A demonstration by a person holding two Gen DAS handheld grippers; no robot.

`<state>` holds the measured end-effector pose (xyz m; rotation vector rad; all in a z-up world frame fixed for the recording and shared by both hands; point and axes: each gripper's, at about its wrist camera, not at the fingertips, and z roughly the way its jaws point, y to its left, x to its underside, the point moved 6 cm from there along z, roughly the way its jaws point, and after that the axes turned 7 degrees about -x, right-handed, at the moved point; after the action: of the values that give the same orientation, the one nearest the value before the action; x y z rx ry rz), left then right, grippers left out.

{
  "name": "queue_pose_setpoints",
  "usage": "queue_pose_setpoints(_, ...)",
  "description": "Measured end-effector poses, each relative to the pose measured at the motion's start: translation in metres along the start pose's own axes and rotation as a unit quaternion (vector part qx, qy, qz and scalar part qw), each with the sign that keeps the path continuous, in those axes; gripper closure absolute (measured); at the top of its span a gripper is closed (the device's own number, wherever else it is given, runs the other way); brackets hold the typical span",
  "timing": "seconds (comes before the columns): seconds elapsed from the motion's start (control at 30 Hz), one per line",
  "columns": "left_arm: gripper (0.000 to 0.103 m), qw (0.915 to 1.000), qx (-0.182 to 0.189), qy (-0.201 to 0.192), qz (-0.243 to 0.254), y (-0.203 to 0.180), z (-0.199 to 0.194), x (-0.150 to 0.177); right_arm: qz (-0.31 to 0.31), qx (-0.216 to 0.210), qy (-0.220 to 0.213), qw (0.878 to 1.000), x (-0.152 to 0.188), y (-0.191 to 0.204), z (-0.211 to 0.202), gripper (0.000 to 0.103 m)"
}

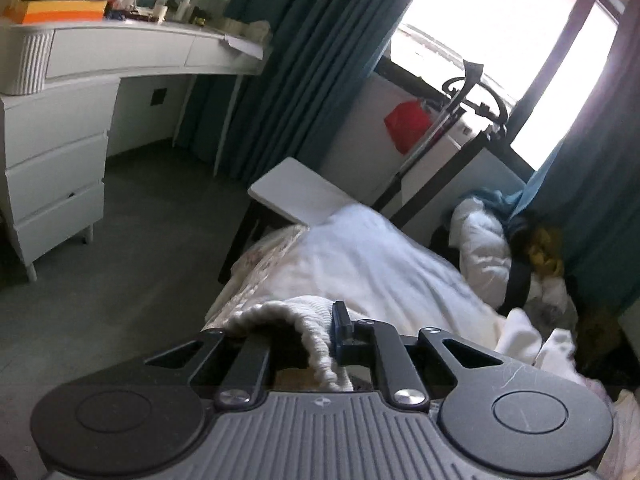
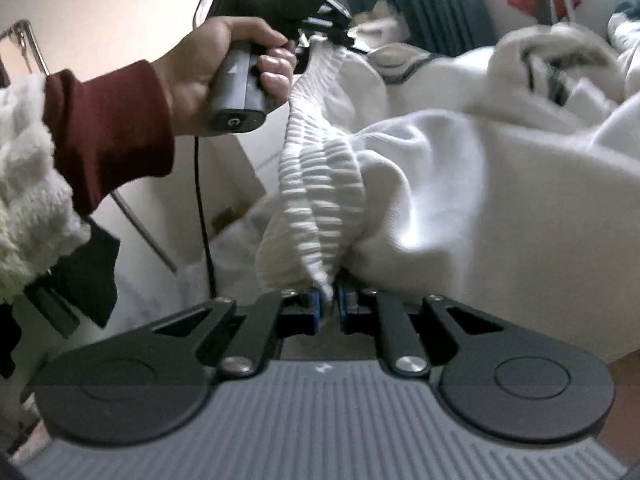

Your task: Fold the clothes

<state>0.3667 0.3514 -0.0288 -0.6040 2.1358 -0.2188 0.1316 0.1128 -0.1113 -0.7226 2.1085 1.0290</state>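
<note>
A white garment with a ribbed hem (image 2: 320, 184) is stretched between both grippers above the bed. My right gripper (image 2: 329, 304) is shut on one end of the ribbed hem, its blue pads pressed on the cloth. In the right wrist view the left gripper (image 2: 340, 36), held by a hand in a dark red sleeve, pinches the other end of the hem higher up. In the left wrist view the ribbed hem (image 1: 288, 320) drapes over the left finger of my left gripper (image 1: 320, 336), which is shut on it. The rest of the white garment (image 2: 460, 184) hangs and bunches over the bed.
A bed with white bedding (image 1: 360, 256) lies ahead, with a heap of clothes (image 1: 512, 248) by the teal curtain (image 1: 304, 60). A white desk with drawers (image 1: 56, 152) stands left, a small white table (image 1: 296, 196) at the bed's end, and grey floor (image 1: 152, 240) between.
</note>
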Motion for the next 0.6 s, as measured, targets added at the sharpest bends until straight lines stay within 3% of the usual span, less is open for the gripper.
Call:
queue_pose_setpoints(0.17, 0.090, 0.9997, 0.015, -0.014, 0.012, 0.004, -0.014, 0.004, -0.021, 0.000, 0.005, 1.000, -0.008, 0.005, -0.005, 0.087)
queue_pose_setpoints(0.23, 0.083, 0.9995, 0.020, -0.015, 0.019, 0.004, -0.036, 0.009, -0.020, -0.002, 0.005, 1.000, -0.012, 0.006, -0.012, 0.085)
queue_pose_setpoints(0.3, 0.065, 0.9993, 0.019, -0.013, 0.030, 0.004, -0.063, 0.017, -0.021, 0.003, 0.001, 1.000, -0.014, 0.010, -0.021, 0.084)
queue_pose_setpoints(0.4, 0.050, 0.9986, 0.008, -0.011, 0.051, 0.003, -0.103, 0.032, -0.018, 0.004, -0.011, 1.000, -0.013, 0.015, -0.041, 0.072)
queue_pose_setpoints(0.47, 0.045, 0.9979, -0.006, -0.004, 0.065, 0.000, -0.125, 0.043, -0.013, 0.002, -0.020, 1.000, -0.010, 0.018, -0.057, 0.059)
queue_pose_setpoints(0.53, 0.044, 0.9965, -0.017, 0.000, 0.082, -0.004, -0.149, 0.053, -0.008, 0.002, -0.031, 0.999, -0.008, 0.021, -0.075, 0.037)
queue_pose_setpoints(0.6, 0.044, 0.9947, -0.023, 0.000, 0.100, -0.010, -0.173, 0.063, -0.008, 0.012, -0.047, 0.999, -0.008, 0.023, -0.094, 0.028)
